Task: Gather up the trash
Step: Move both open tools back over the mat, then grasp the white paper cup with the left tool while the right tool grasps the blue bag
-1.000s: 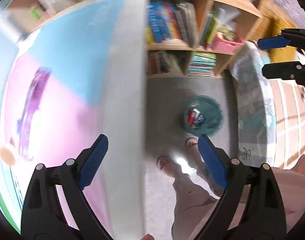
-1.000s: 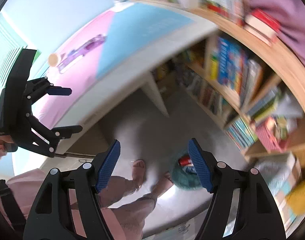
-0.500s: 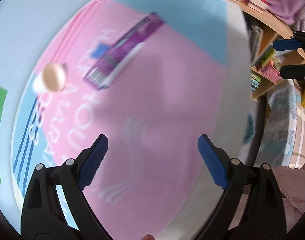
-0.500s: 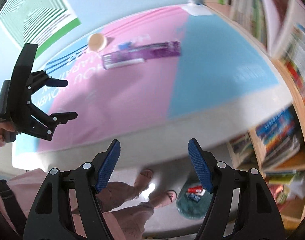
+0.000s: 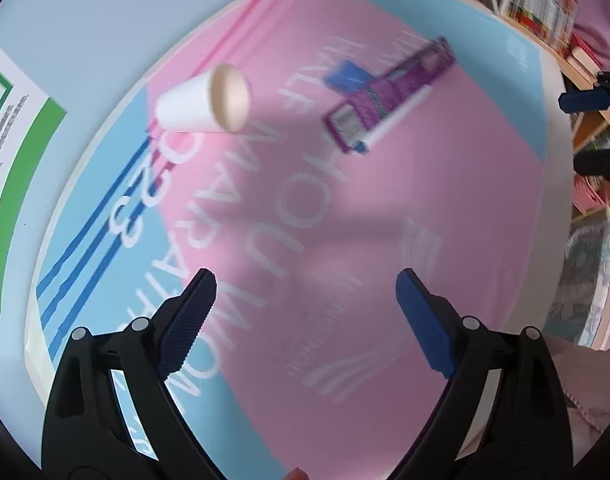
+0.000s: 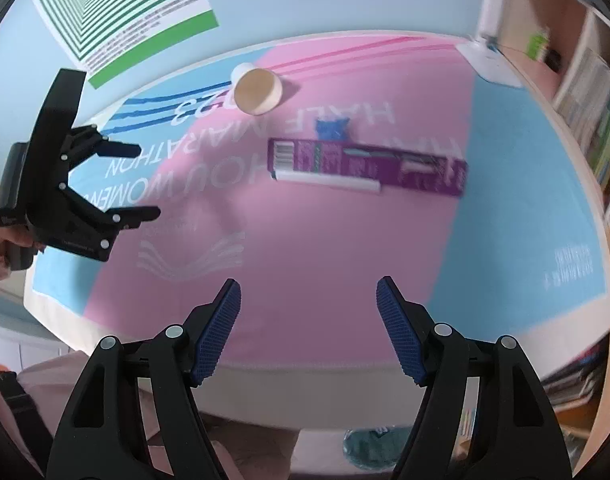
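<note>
Right now I hold both grippers over the pink and blue table cover [image 6: 345, 240], the left gripper [image 5: 305, 312] and right gripper [image 6: 308, 320] each with jaws spread and empty. Beyond them a tipped paper cup [image 6: 257, 90] lies left of the purple box [image 6: 365, 162], a white tube [image 6: 329, 182] just beside the box.

The left gripper [image 5: 305, 308] hangs over a table [image 5: 555, 128] spread with a pink and blue printed cloth [image 5: 385, 200], its blue-padded jaws wide apart with nothing between them. At about eleven o'clock from the gripper a white paper cup [image 5: 203, 100] lies on its side — mouth towards the camera. At about one o'clock lies a long purple box [image 5: 389, 92], with a white pen [image 5: 397, 118] just beside it and a small blue scrap [image 5: 347, 74] by its far edge. At the right edge, near three o'clock, the right gripper [image 5: 589, 132] shows — jaws apart.
</note>
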